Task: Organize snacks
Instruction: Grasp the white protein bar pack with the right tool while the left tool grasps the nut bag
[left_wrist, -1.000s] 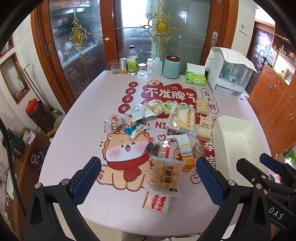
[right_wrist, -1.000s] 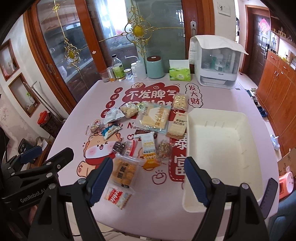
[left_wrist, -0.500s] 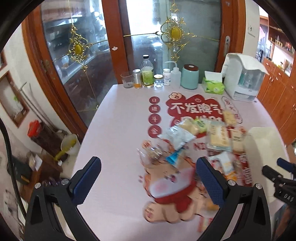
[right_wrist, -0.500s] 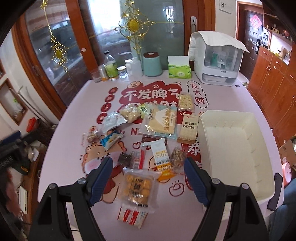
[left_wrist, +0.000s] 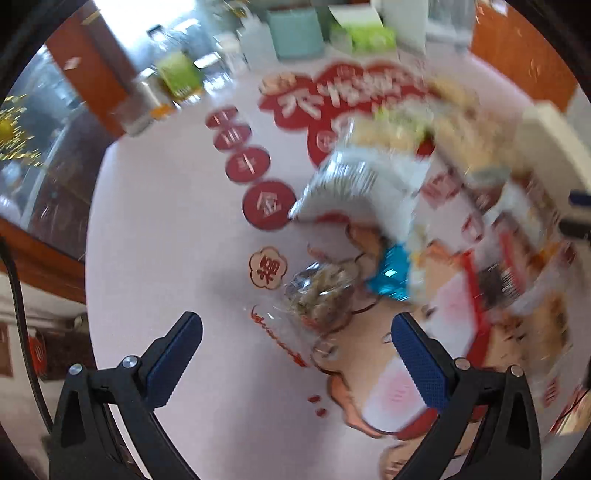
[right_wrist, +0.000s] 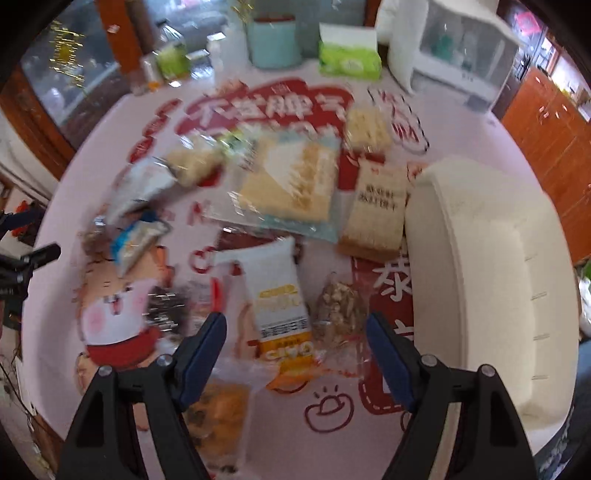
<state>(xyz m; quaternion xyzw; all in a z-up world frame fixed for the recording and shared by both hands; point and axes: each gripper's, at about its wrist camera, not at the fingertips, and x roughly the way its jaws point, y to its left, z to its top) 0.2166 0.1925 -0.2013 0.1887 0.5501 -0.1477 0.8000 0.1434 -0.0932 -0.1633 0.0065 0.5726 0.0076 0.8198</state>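
Observation:
Several snack packets lie on a pink printed tablecloth (left_wrist: 155, 229). My left gripper (left_wrist: 295, 350) is open and empty, low over a clear packet of nuts (left_wrist: 319, 291) with a blue packet (left_wrist: 391, 275) and a white packet (left_wrist: 354, 192) beyond. My right gripper (right_wrist: 295, 345) is open and empty, its fingers on either side of a white and orange packet (right_wrist: 280, 302) and a clear nut packet (right_wrist: 341, 306). A cream bin (right_wrist: 487, 280) stands to the right. Both views are blurred.
At the table's far edge stand a teal canister (right_wrist: 273, 40), a green tissue box (right_wrist: 349, 59), bottles (right_wrist: 170, 55) and a white appliance (right_wrist: 454, 55). A large cracker pack (right_wrist: 291, 184) and a tan pack (right_wrist: 376, 210) lie mid-table. Wooden cabinets (right_wrist: 546, 122) are at right.
Both grippers have dropped closer to the table and the snacks. The left one swung left, then down over the nut packet. The right one moved forward over the white and orange packet.

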